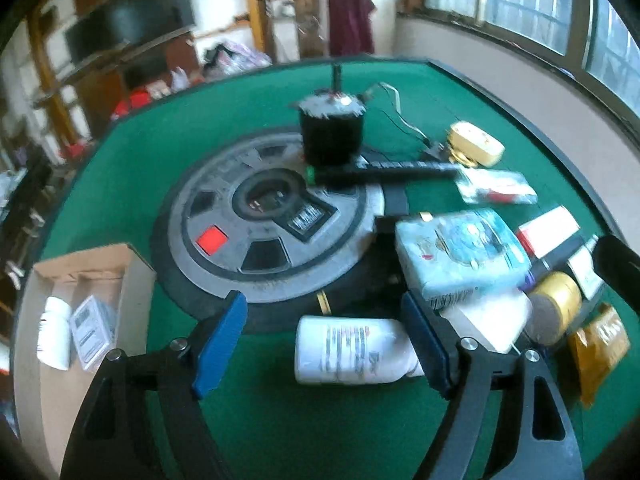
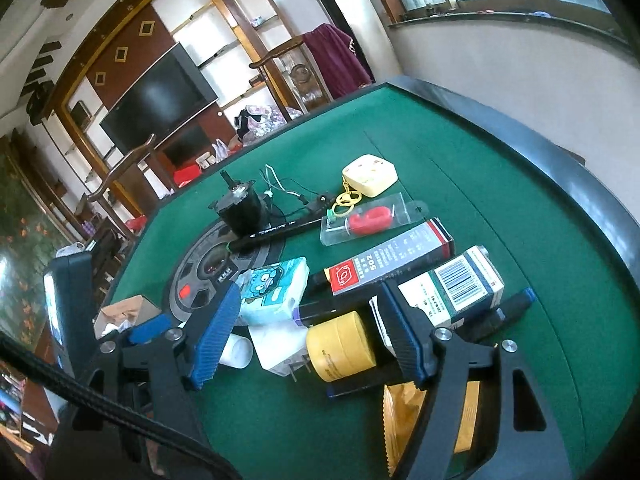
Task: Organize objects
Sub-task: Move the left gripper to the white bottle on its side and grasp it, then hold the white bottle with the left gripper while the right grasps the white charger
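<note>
Green felt table: cluttered.
Left gripper: spread wide, white plastic bottle lying between, ungripped.
Right gripper: released, over yellow round jar.

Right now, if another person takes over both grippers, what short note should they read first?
Left gripper: open, holding nothing, over the lying white bottle.
Right gripper: open, holding nothing, around the yellow jar.
Done: cardboard box at the table's left already holds a white bottle and a small packet.
Left: tissue pack, glue box, green-white carton, red clip pack, cream keychain and others remain on the green table.
</note>
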The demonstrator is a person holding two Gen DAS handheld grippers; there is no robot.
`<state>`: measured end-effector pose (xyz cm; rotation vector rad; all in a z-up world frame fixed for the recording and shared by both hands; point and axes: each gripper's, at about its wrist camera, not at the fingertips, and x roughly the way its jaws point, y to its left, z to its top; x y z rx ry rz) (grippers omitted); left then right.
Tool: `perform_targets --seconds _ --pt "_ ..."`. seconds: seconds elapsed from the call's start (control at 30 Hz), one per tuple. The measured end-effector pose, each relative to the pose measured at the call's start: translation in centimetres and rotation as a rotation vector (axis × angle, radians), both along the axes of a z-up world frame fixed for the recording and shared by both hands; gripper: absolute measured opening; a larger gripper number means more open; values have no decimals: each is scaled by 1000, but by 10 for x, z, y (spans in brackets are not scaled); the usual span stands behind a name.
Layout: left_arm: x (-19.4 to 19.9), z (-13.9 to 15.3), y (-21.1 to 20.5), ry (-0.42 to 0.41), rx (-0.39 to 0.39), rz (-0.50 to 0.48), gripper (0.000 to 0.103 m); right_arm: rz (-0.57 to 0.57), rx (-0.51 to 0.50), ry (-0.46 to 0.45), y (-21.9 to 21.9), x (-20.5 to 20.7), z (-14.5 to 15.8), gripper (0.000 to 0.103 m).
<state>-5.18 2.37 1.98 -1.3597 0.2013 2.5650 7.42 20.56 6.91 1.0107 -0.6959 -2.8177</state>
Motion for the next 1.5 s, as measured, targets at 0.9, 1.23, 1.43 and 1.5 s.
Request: perform_targets --seconds 0.9,1.23,1.43,1.5 --pt "53 -7 18 -120 180 -22 74 2 34 -26 -5 1 -3 70" --pt "59 -11 2 -40 159 -18 29 -27 35 -12 1 3 -1 70" --pt "79 -3 -34 -64 313 16 29 -71 10 -21 14 2 -3 70" --pt "94 5 -53 -54 379 30 29 -86 -17 -21 21 3 -5 70"
